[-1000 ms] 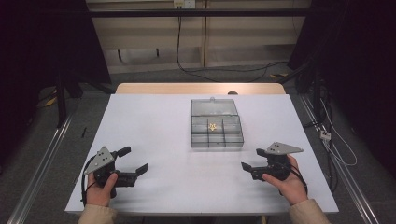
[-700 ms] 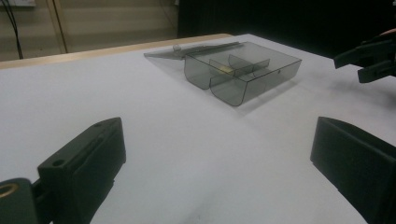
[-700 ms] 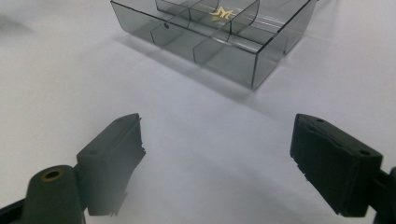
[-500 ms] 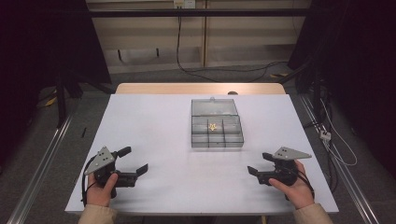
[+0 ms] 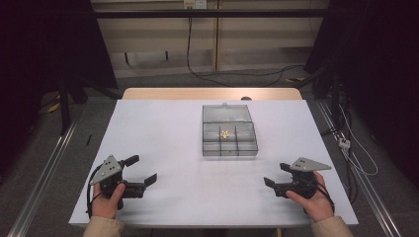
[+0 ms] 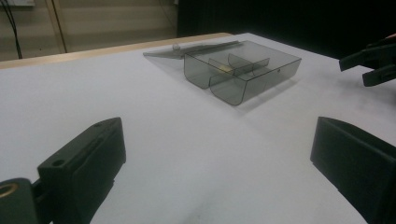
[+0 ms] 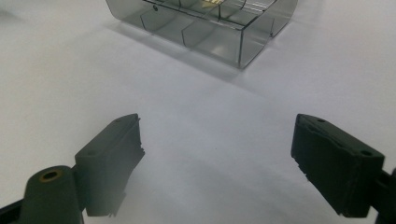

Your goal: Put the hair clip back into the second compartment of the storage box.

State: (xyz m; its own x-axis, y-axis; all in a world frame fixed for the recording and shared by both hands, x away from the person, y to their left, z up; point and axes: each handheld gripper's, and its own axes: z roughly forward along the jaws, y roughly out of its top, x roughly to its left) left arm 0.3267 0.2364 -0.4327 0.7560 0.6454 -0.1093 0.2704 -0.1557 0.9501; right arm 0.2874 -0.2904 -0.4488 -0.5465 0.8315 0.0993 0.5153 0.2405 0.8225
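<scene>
Right gripper [image 5: 274, 181]: held low over the white table [image 5: 163, 128] near its front right edge, jaws wide apart, nothing between them. Against the earlier pictures it had drawn back toward the person and slightly outward, so it lay farther from the box; judged a withdrawal or reset, no grasp under way.
Left gripper [image 5: 141, 170]: front left, jaws spread and empty, place unchanged.
Compartment box [image 5: 229, 136]: smoky clear plastic, mid-table, well apart from both grippers, lid [image 5: 226, 113] folded flat behind it.
Small golden item [image 5: 225, 133]: in a middle compartment, seen from above.
Right gripper view: box's near corner [image 7: 243, 44], dividers. Left gripper view: the other gripper's jaws, far right [image 6: 373, 65].
</scene>
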